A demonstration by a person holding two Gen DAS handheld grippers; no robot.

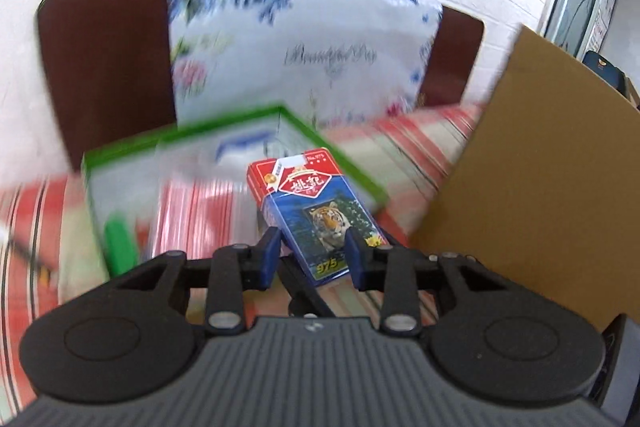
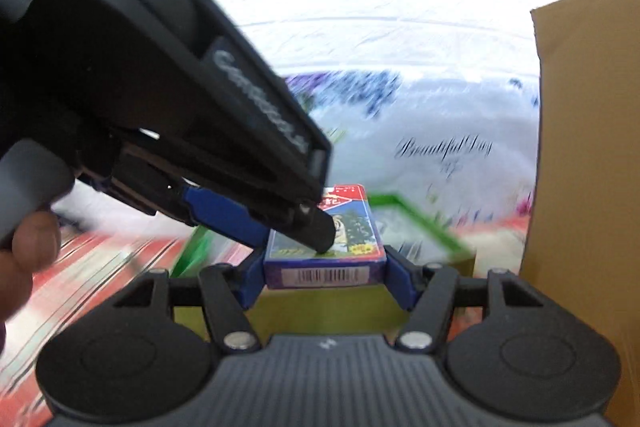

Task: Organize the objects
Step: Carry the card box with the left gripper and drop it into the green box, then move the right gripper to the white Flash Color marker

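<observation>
A blue and red pack of playing cards [image 1: 316,211] with a tiger picture is held in the air above a green-rimmed tray [image 1: 224,131]. My left gripper [image 1: 314,247] is shut on the pack's sides. The same pack [image 2: 328,251] shows in the right wrist view, barcode end toward the camera, with my right gripper [image 2: 324,267] shut on its sides too. The left gripper's body [image 2: 180,107] reaches in from the upper left there, its fingertip [image 2: 320,231] on top of the pack. A green object [image 1: 118,239] lies in the tray.
A brown cardboard box wall [image 1: 540,163] stands close on the right, also in the right wrist view [image 2: 588,187]. A floral bag [image 1: 304,55] and dark chair backs [image 1: 104,67] stand behind. The table has a red striped cloth [image 1: 420,143].
</observation>
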